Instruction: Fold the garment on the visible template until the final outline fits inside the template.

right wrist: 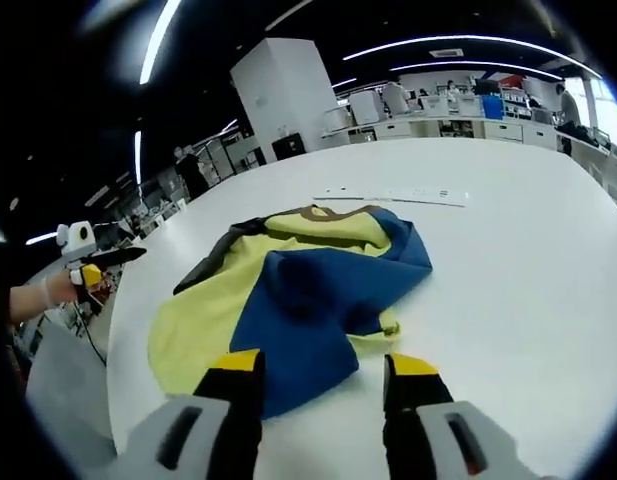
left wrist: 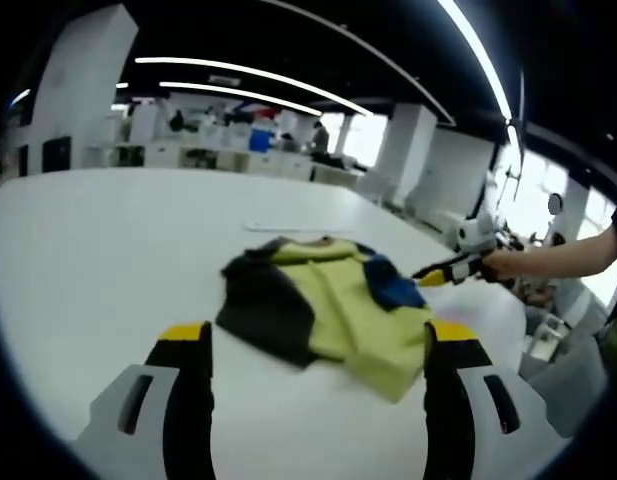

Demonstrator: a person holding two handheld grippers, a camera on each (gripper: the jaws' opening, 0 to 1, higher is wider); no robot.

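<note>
A yellow-green garment (left wrist: 338, 300) with one dark grey sleeve (left wrist: 263, 305) and one blue sleeve (left wrist: 393, 282) lies crumpled on the white table (left wrist: 108, 250). My left gripper (left wrist: 318, 335) hovers open just short of it, jaws wide, nothing between them. My right gripper (left wrist: 436, 276) comes in from the right beside the blue sleeve, held by a hand. In the right gripper view the blue sleeve (right wrist: 308, 310) lies nearest over the yellow body (right wrist: 193, 335). My right gripper (right wrist: 325, 365) stands open at its near edge. My left gripper (right wrist: 93, 265) shows far left, off the garment.
A thin white strip (left wrist: 288, 227) (right wrist: 393, 195) lies on the table beyond the garment. The table edge (right wrist: 113, 350) curves close to the garment on the side where the person stands. Desks, white pillars and distant people fill the office behind.
</note>
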